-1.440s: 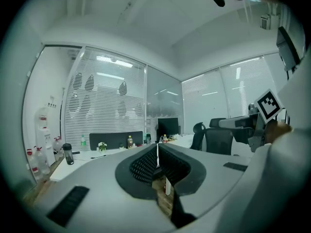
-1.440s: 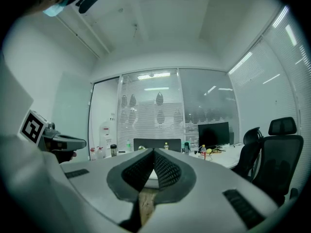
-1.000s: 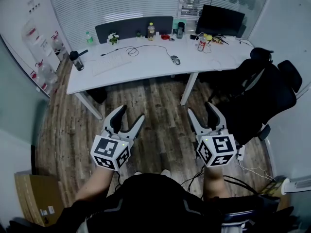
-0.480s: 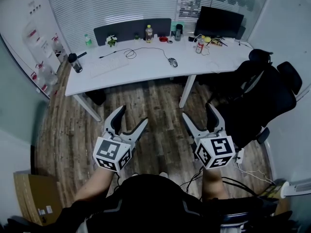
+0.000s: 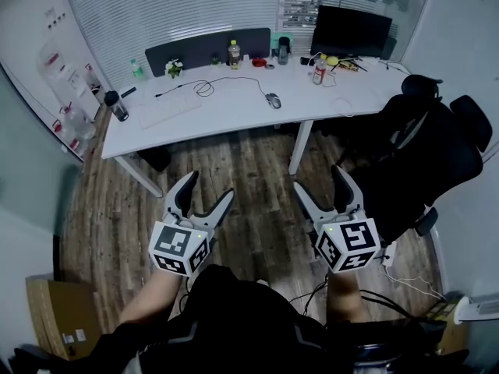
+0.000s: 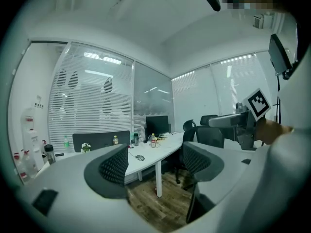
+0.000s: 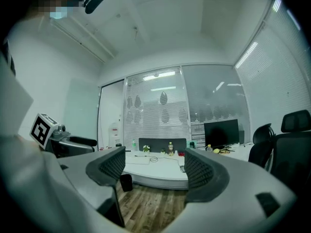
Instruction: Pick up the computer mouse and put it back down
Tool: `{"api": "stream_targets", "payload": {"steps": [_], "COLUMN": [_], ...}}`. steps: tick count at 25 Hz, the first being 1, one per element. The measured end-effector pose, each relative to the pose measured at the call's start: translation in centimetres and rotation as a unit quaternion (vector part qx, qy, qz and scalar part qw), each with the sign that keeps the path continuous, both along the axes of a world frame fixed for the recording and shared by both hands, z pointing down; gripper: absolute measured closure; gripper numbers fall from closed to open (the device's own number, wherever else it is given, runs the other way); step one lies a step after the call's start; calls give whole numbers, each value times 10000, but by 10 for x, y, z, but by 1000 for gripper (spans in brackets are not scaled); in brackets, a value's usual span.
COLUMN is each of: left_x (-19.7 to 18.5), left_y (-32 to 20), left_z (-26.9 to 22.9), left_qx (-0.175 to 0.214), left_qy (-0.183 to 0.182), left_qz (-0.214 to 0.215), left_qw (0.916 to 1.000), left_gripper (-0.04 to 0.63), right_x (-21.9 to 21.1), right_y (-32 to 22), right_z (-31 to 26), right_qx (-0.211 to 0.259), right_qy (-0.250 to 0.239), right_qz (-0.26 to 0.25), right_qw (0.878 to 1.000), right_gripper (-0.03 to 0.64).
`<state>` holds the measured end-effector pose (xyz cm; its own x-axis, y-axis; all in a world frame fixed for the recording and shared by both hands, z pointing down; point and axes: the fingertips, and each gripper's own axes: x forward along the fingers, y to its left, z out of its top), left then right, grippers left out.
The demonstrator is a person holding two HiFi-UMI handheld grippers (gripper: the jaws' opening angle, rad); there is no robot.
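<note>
The grey computer mouse [image 5: 272,100] lies on the white desk [image 5: 234,119], its cable running back toward the partition. It shows small and far off in the left gripper view [image 6: 140,157] and the right gripper view [image 7: 181,168]. My left gripper [image 5: 209,187] and right gripper [image 5: 320,179] hover side by side over the wooden floor, well short of the desk and pointing toward it. Both have just been opening and now stand wide open with nothing between their pads [image 6: 115,168] [image 7: 203,171].
A keyboard [image 5: 168,114], a dark flask [image 5: 117,105], bottles and a black monitor [image 5: 351,31] share the desk. Black office chairs [image 5: 433,154] stand to the right. A cardboard box [image 5: 54,318] sits at the lower left, and cables trail on the floor at the lower right.
The jaws of both grippers have spread wider. Both grippers have stayed low in front of the person, and the desk has shifted slightly to the left in the head view.
</note>
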<state>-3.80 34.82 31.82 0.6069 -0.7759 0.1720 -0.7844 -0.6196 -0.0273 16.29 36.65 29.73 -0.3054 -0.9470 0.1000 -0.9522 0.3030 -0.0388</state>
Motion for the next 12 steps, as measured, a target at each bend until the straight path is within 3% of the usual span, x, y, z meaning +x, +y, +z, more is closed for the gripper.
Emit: {"api": "stream_targets", "payload": {"steps": [5,12], "left_x": [7,-3], "left_y": [-27,-114], "left_z": [6,12], "left_qx": [-5,82], "left_qy": [40,74], "left_qz": [140,175], "left_qw": [9999,9998], "left_gripper": [244,244], "right_x": [-6,0], "right_y": [-26,-98], "right_z": [7,5], "right_qx": [-56,-3], "right_qy": [95,167], "right_qz": [-105,278], "right_qw": [9999,9995], "right_gripper": [242,246]}}
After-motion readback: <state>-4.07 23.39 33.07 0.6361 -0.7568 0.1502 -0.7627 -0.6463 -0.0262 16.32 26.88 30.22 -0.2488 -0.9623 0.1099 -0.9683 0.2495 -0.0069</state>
